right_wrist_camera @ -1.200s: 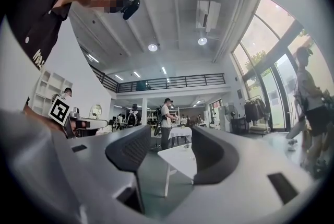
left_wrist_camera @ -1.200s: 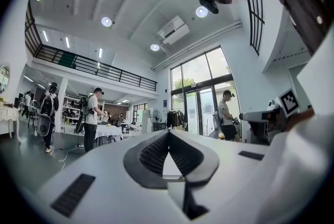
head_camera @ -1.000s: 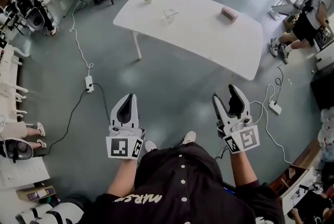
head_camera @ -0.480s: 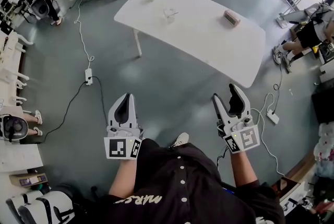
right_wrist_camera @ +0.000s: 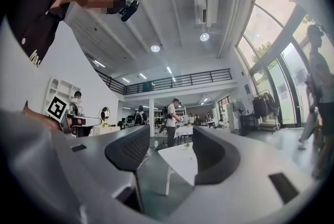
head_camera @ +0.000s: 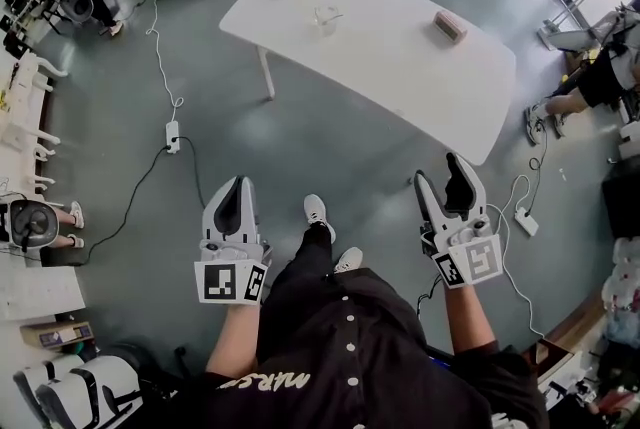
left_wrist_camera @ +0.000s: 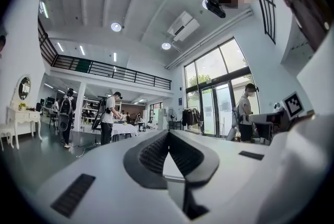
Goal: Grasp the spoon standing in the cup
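Grey floor, white table point(head_camera: 400, 67) far ahead. Cup point(head_camera: 326, 16) with spoon point(head_camera: 331, 12) on table's far left, out of reach. Left gripper point(head_camera: 236, 183) pinched together, empty. Right gripper point(head_camera: 442, 171) spread wide, empty, probably readied for the grasp.

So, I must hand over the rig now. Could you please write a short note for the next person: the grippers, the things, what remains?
Left gripper: shut, empty.
Right gripper: open, empty.
Both are held low over the grey floor, well short of the white table.
The clear glass cup stands on the table's far part with the thin spoon in it. It is too small to judge the spoon's lean.
Done: nothing grasped.
Left: walk to the table, then close a gripper on the spoon's handle. The right gripper is probably handier, being open.
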The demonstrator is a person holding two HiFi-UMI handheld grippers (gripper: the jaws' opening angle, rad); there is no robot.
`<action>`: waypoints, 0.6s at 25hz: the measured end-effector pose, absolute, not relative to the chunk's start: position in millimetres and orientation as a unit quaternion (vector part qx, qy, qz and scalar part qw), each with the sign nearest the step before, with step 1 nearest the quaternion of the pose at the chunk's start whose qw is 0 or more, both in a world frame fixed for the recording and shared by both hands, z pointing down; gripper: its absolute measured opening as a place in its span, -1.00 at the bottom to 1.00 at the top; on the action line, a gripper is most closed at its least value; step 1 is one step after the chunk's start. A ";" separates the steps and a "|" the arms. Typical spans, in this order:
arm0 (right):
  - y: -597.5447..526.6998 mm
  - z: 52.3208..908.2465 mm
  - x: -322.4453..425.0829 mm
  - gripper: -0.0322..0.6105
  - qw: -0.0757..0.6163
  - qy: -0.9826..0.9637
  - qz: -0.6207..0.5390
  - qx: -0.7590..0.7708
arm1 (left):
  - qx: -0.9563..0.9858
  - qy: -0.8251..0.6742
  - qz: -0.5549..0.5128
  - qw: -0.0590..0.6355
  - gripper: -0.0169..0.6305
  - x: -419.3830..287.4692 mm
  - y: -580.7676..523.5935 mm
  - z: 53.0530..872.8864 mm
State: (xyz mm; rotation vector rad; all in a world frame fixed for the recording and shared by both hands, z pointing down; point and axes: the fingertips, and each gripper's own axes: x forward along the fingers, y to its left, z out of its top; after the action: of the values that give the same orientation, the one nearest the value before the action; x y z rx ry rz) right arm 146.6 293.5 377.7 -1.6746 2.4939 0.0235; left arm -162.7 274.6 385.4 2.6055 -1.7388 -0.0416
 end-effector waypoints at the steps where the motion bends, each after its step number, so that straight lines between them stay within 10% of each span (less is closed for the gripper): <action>1: 291.6 376.9 147.1 -0.15 0.069 0.829 0.009 -0.555 | 0.833 -0.553 -0.014 0.003 -0.93 -160.1 271.6 384.5; 15: 246.2 364.6 155.4 -0.15 0.075 0.830 0.018 -0.552 | 0.836 -0.548 -0.024 0.000 -0.93 -145.1 224.4 377.5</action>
State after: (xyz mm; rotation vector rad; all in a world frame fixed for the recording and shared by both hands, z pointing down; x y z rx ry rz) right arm 155.4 246.2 364.6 -1.6563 2.4900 0.0548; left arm -145.1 224.4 377.5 2.6263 -1.7223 -0.0747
